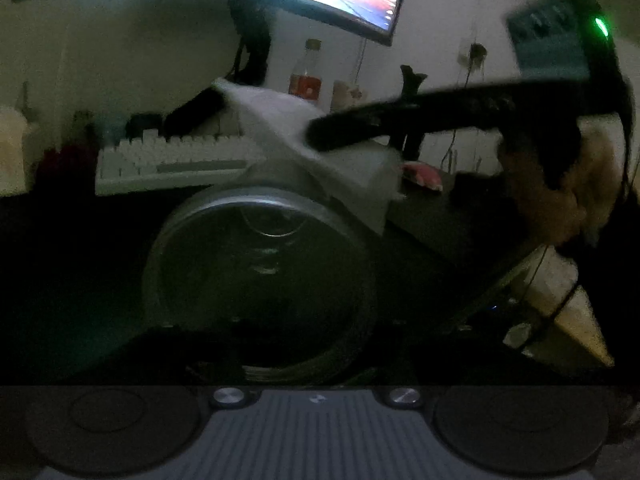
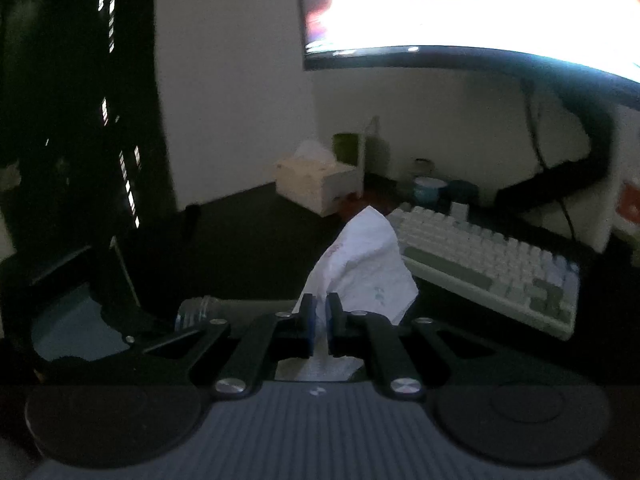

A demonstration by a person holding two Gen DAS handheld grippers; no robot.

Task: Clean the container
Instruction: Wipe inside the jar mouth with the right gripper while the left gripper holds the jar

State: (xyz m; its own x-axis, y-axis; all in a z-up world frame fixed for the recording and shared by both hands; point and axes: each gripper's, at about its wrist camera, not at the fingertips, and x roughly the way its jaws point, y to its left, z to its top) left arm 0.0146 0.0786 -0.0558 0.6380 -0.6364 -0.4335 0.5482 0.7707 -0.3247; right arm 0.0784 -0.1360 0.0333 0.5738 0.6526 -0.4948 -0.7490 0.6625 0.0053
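**Tissue at the jar's rim**

While my right gripper (image 2: 319,322) has its fingers clamped on the white tissue (image 2: 364,264), the clear jar (image 1: 260,272) lies sideways just ahead of my left gripper, mouth away from it; that gripper's fingers are out of view, so I cannot tell their state. From the left, the tissue drapes over the jar's far rim. It could tear or slip from my pinch, and the jar might roll. No writing is readable, even on the monitor (image 2: 460,4) or keyboard (image 2: 488,264)

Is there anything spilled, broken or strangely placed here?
Nothing spilled or visibly broken. The clear container lies on its side, which fits wiping. The right gripper pinches a crumpled tissue over it.
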